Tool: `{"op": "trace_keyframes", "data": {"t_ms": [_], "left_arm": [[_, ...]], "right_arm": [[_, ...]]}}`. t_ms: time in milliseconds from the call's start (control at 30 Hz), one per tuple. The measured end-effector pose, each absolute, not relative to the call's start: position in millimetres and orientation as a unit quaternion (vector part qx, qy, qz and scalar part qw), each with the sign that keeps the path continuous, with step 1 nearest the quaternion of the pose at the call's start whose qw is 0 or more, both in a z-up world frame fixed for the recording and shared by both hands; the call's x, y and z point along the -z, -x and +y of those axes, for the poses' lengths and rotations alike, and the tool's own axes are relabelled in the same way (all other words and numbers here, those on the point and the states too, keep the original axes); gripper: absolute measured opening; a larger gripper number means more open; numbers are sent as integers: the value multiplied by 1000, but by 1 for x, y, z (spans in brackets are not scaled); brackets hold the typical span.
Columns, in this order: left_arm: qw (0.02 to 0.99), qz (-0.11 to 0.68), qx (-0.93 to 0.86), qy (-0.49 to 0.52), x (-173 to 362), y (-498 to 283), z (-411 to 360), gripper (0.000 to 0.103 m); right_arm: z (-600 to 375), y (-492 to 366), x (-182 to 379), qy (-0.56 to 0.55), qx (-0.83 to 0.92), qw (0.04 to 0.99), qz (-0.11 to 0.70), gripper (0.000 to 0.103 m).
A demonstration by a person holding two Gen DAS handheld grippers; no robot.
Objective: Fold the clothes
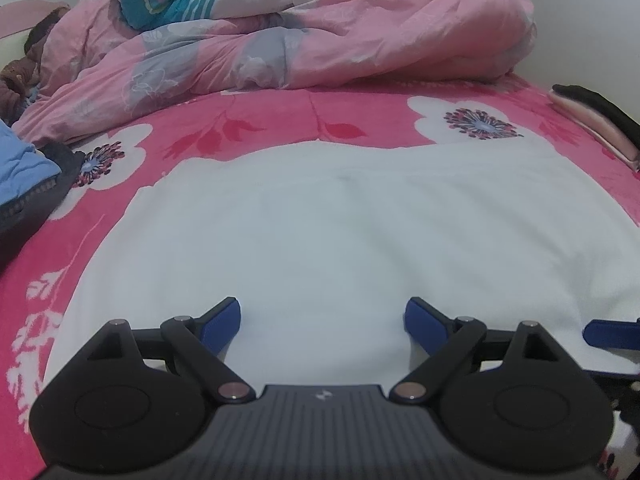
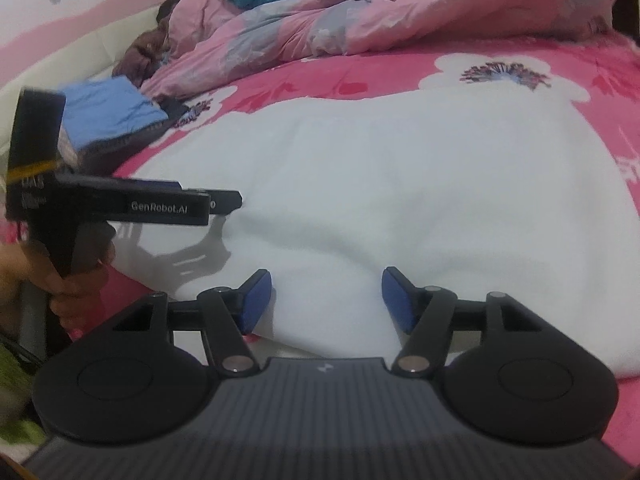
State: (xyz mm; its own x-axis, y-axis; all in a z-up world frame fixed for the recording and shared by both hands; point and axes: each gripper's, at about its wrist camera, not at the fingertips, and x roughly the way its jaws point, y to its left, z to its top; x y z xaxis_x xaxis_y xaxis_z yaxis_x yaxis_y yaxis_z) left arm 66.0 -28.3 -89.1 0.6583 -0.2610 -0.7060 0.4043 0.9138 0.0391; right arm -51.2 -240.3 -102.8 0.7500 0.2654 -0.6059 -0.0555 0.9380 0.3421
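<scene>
While a folded blue fabric piece [image 1: 22, 164] is lying at the far left of the bed, the left claw [image 1: 322, 326] is hovering released, blue pads spread wide, over the near edge of the white soft garment [image 1: 320, 232] that is lying flat across the pink flowered bedsheet [image 1: 256, 120]. Beside it, the right claw [image 2: 326, 300] is likewise gaping apart above the same garment's near hem, gripping nothing. A crumpled pink quilt [image 1: 360, 40] is bunching behind.
</scene>
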Motion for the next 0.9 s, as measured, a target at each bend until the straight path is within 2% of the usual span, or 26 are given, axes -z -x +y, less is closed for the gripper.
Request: {"op": "trace_keyframes", "data": {"t_ms": [267,900], "left_arm": [[906,371,177,-98,89,-65,-31,91],[907,372,170,-100,88,-64,-33,91]], "right_arm": [[-262,53,108,-239,-104,906,333,61],[-269,52,107,-259,-105,902,330,58]]}}
